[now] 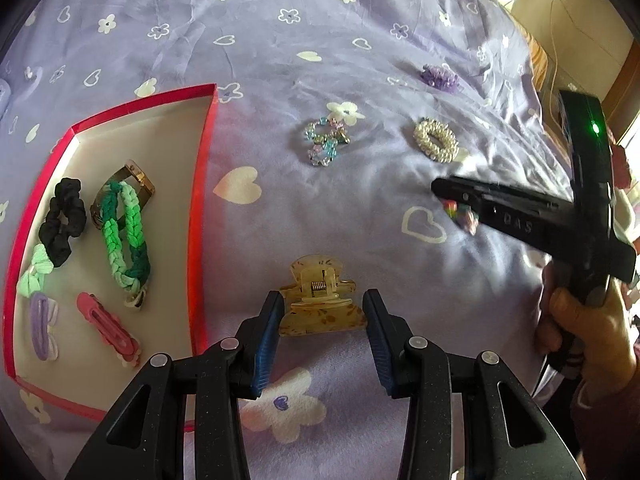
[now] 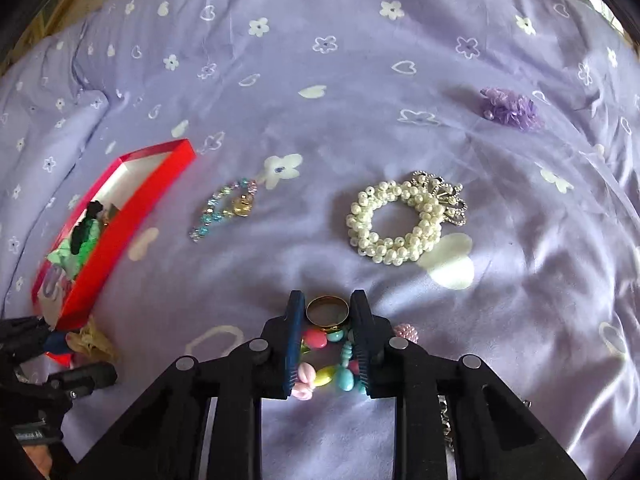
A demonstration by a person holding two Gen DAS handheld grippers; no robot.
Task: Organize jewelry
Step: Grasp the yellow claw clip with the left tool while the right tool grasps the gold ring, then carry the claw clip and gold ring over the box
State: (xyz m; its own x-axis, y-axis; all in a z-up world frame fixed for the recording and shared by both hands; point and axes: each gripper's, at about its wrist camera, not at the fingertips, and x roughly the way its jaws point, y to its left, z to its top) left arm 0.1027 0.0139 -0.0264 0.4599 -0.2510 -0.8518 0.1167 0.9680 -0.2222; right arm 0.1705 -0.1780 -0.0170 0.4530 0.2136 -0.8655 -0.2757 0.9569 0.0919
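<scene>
A red box [image 1: 202,184] lies open on the bed's left side, holding scrunchies, a green braided band [image 1: 124,236] and clips. Outside it lie an amber claw clip [image 1: 320,308], a clear bead bracelet [image 1: 326,142], a pearl bracelet [image 2: 396,220], a purple scrunchie [image 2: 510,108] and a pastel bead bracelet [image 2: 324,364].

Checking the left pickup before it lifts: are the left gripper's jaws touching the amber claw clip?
Apart. The left wrist view shows purple sheet between each jaw of the left gripper and the amber claw clip.
</scene>
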